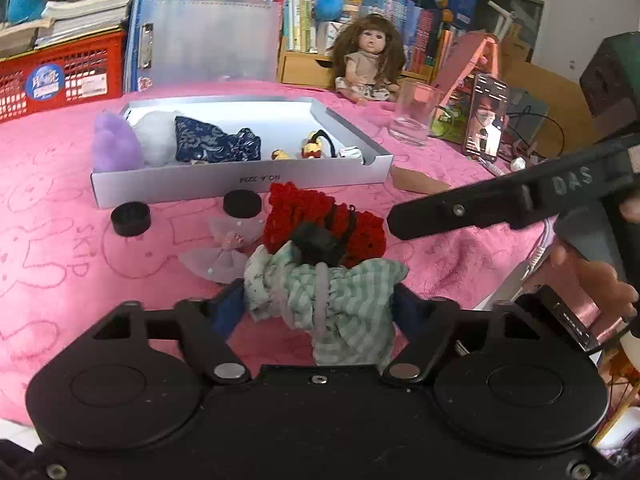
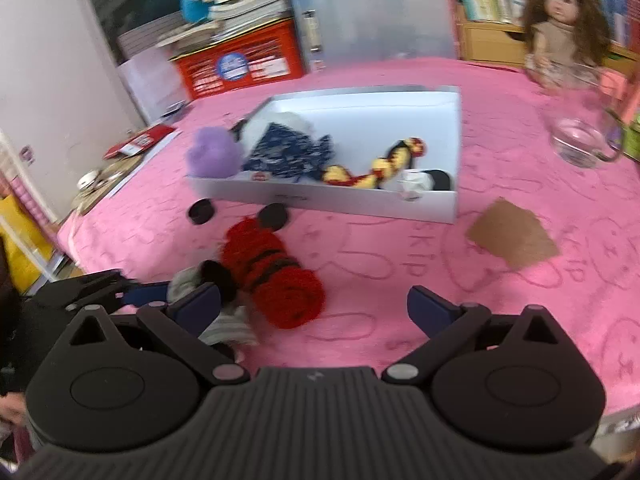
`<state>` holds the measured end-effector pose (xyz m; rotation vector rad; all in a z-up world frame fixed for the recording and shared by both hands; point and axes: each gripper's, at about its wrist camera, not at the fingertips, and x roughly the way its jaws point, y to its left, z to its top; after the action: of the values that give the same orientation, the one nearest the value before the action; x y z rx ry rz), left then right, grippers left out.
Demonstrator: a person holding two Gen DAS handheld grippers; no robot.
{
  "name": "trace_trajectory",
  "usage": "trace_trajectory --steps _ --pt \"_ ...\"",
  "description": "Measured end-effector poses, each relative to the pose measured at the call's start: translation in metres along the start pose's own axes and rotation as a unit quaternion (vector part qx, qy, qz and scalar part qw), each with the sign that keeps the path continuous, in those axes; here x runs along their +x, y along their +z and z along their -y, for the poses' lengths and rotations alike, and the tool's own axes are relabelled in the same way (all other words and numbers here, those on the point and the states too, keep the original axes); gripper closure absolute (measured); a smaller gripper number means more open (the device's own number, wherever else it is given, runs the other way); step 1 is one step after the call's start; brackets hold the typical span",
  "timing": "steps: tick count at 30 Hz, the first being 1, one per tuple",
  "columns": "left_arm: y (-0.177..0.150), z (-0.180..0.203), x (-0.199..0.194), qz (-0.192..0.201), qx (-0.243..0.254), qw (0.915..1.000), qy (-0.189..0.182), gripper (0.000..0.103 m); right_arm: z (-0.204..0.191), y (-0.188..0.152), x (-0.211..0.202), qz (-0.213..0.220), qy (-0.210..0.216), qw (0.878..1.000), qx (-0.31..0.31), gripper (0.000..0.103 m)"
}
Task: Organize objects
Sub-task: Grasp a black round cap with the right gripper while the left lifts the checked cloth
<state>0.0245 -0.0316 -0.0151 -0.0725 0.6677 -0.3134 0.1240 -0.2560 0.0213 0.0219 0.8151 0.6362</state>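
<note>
Lying between hand-held gripper [image 1: 320,308] fingers: green scrunchie [image 1: 324,296]

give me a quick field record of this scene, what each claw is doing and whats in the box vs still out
left claw: shut on green striped scrunchie
right claw: open, holds nothing
surface: pink blanket
box: white box, lid off
in box: purple plush, navy patterned pouch, yellow and red knitted band
still out: red knitted item, two black caps, sheer bow
nearby: glass, doll, phone
</note>
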Motion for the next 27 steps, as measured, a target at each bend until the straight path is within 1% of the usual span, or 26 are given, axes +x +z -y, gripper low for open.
trace_trajectory --steps 2,6,14,16,21,27 --pt "0.0 -0.001 0.0 -0.001 -0.002 1.0 0.008 0.044 -0.005 0.0 0.0 -0.004 0.008 1.0 -0.009 0.003" --pt "0.0 -0.003 -0.003 0.0 -0.009 0.9999 0.006 0.047 -0.012 -0.002 0.002 -0.011 0.013 1.0 -0.02 0.005" --pt "-0.004 -0.004 -0.012 -0.004 -0.005 1.0 0.002 0.048 -0.018 -0.001 0.005 -0.021 0.022 0.999 -0.028 0.009" --pt "-0.006 -0.003 -0.015 -0.005 -0.003 1.0 -0.001 0.048 -0.019 -0.002 0.005 -0.024 0.023 0.999 -0.032 0.011" --pt "-0.011 0.002 -0.022 -0.007 0.01 0.9999 -0.006 0.048 -0.027 -0.004 0.008 -0.033 0.028 0.998 -0.046 0.02" --pt "-0.017 0.005 -0.028 -0.008 0.025 0.9996 -0.004 0.048 -0.036 -0.008 0.011 -0.04 0.036 0.996 -0.066 0.023"
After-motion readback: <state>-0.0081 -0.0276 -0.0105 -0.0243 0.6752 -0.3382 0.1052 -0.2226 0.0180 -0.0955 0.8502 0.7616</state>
